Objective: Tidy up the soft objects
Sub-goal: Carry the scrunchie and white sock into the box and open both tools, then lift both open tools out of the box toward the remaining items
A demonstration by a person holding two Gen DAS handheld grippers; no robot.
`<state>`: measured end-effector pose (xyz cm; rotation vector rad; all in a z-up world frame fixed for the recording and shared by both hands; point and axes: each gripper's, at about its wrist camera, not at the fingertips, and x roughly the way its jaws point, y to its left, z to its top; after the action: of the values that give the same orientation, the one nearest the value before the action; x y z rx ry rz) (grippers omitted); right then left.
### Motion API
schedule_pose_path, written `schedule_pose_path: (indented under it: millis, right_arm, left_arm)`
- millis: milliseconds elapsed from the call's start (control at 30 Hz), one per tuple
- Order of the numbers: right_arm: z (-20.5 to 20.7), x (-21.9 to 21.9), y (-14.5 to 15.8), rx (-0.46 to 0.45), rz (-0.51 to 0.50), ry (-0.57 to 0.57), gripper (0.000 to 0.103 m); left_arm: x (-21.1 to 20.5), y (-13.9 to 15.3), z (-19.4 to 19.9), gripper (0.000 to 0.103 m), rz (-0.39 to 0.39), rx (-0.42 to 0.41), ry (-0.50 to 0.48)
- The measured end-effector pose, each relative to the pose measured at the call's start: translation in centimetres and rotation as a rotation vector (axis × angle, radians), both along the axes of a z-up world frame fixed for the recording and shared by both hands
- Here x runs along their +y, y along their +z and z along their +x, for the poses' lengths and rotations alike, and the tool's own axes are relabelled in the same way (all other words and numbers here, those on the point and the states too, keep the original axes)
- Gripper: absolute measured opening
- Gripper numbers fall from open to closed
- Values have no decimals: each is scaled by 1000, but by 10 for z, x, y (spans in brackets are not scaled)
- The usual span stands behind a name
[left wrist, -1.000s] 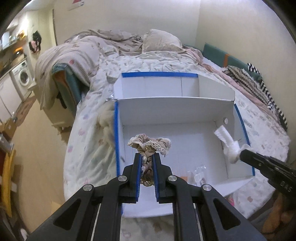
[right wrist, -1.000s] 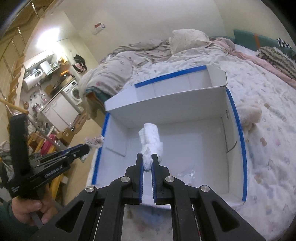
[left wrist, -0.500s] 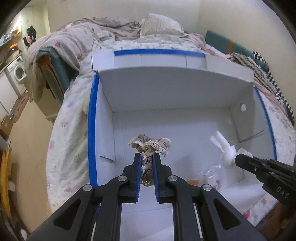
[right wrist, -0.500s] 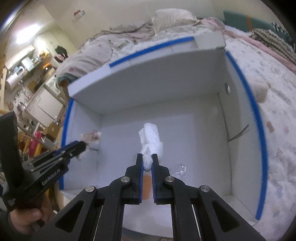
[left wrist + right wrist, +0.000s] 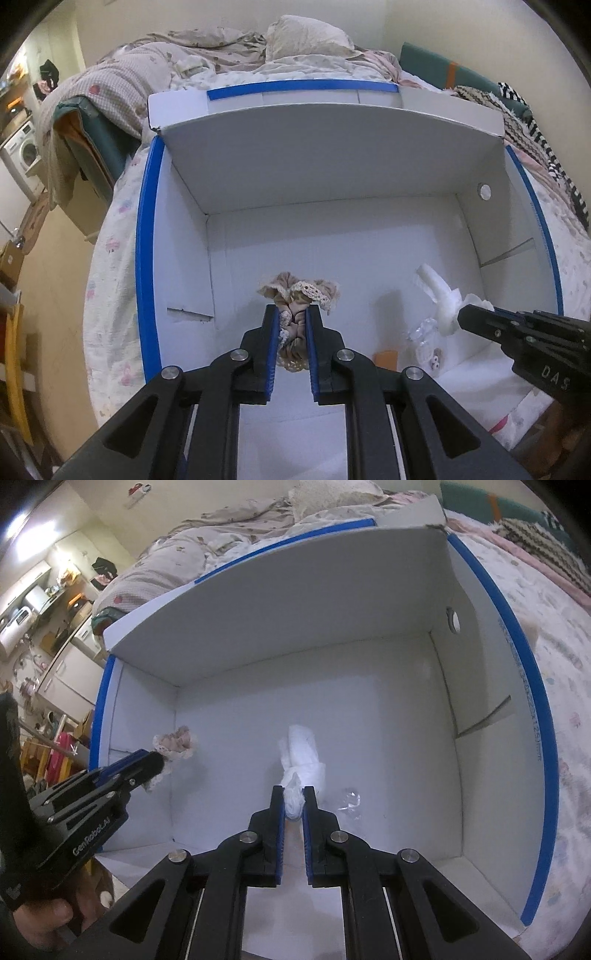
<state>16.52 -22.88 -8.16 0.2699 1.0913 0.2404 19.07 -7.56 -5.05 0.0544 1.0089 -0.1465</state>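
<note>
Nearest me, the left gripper (image 5: 291, 325) pinches a beige lace scrunchie (image 5: 300, 295) and the right gripper (image 5: 294, 805) a white cloth roll (image 5: 301, 760), its length pointing away, both poised above the white box's (image 5: 332, 177) floor, the bed (image 5: 122, 236) beyond.

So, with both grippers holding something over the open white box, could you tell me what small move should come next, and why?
Probably lower both a little further, then release. The left gripper is shut on the beige lace-trimmed scrunchie, the right gripper on the white cloth bundle, and both hang inside the white box, apparently just above its floor.
</note>
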Motion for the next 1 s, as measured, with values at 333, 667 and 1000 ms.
schedule_pose_path:
  millis: [333,667,1000]
  right_arm:
    - [-3,-2,5,-15,22,-8,12]
    - [-5,-8,10,-41,40,-57,85]
    - [-4,-10,7,-27,56,-61,85]
  left_arm:
    - [3,4,-1,20,10,-13,17]
    - [6,18,-7,61,5,-71,44]
    - [7,23,-7,62,6,-74,60]
